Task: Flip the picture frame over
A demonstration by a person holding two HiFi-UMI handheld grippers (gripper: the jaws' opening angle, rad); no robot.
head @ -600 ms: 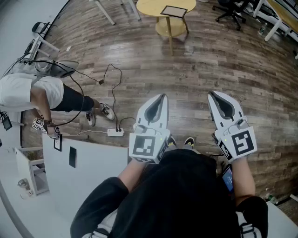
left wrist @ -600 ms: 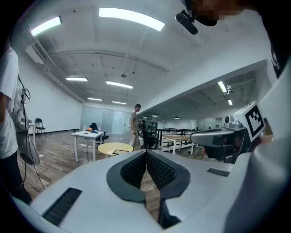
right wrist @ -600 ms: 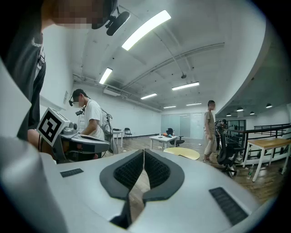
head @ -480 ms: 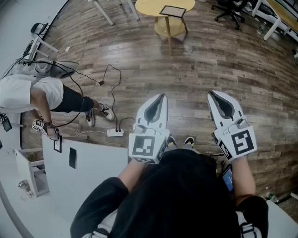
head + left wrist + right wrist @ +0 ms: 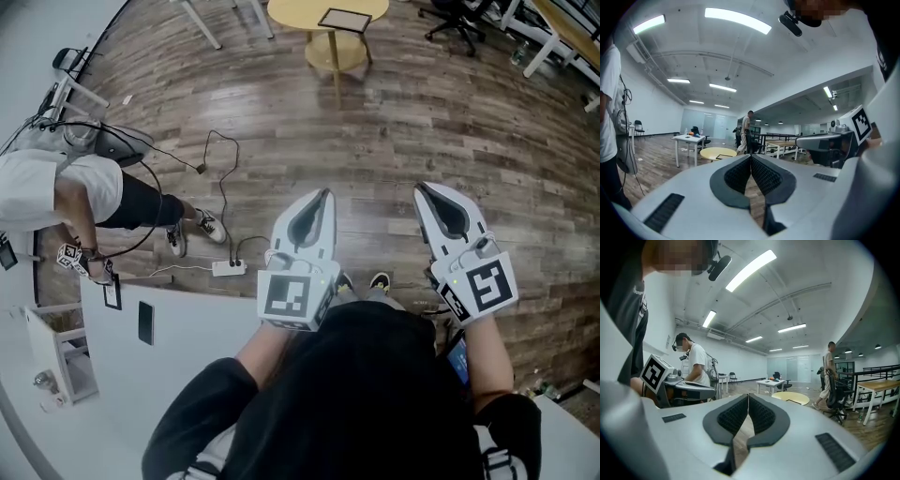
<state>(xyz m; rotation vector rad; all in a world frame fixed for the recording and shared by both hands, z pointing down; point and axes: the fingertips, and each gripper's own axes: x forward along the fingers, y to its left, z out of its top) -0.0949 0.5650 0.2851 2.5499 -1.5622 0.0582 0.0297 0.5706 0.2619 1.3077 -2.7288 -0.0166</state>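
Ahead, picture frame lies flat, long axis crosswise.

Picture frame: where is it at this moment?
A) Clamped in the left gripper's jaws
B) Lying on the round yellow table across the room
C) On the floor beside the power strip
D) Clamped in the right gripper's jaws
B: the picture frame lies on the round yellow table far ahead, while the left gripper and right gripper are held near the body, jaws together and empty.
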